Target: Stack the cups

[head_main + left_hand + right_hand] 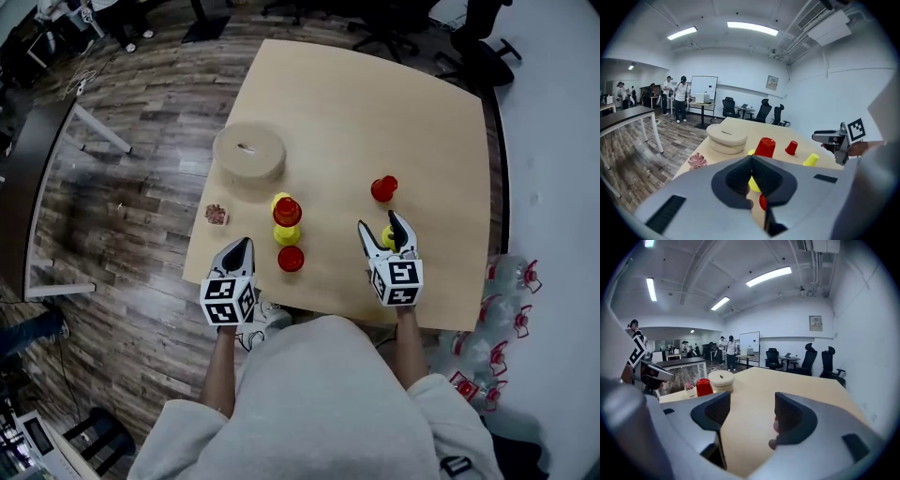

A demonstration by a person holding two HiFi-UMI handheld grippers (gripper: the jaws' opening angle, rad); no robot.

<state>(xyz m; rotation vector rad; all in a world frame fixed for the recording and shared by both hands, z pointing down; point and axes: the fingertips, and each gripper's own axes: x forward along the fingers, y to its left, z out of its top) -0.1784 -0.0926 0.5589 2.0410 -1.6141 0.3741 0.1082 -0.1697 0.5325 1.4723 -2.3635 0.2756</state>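
Left gripper (242, 245) clenched empty, right gripper (380, 223) released, over tan table (375, 112) on wood-plank floor (141, 206).

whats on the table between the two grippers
Head view: a red cup sits between the left gripper and the right gripper, with a yellow cup just beyond it; otherwise bare table.

on tabletop (356, 103) | round box (249, 151) rear left | small ornament (217, 215) at left edge, before box | cup cluster (287, 230) centre front | single cup (383, 188) to its right | another cup (386, 235) before that one
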